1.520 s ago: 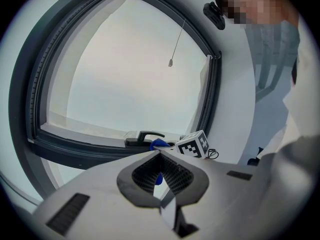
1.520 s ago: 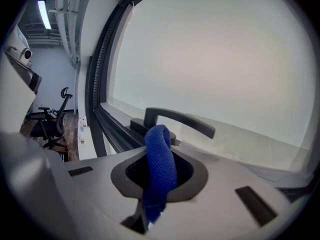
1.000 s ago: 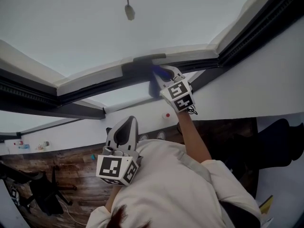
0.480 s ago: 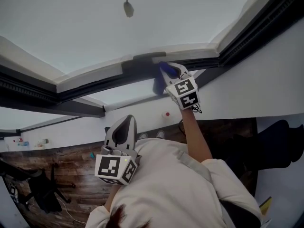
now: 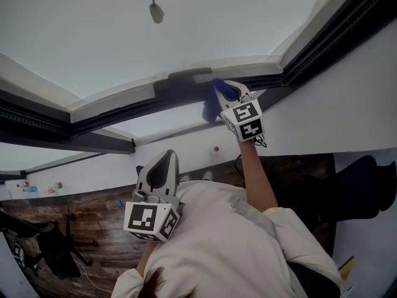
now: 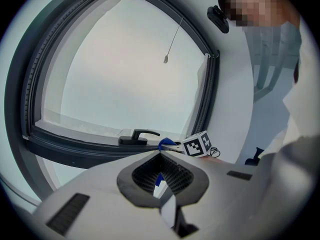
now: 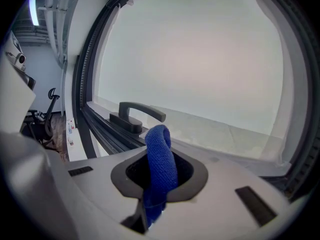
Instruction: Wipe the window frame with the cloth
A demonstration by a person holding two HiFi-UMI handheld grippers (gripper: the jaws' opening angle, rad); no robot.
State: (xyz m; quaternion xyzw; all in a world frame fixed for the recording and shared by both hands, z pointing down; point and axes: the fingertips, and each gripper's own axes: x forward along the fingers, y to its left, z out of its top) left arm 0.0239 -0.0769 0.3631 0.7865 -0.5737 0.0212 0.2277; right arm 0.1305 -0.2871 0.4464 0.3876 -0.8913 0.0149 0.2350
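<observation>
Left tool hangs low, closed on nothing; up at the frame, right of the handle, the cloth is soft, light and floppy, I reckon, so my right tool clamps its fold

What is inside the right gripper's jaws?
A blue cloth, clamped by the right gripper, its folded top rising near the window handle. Its lower end is covered by the jaws.
</observation>
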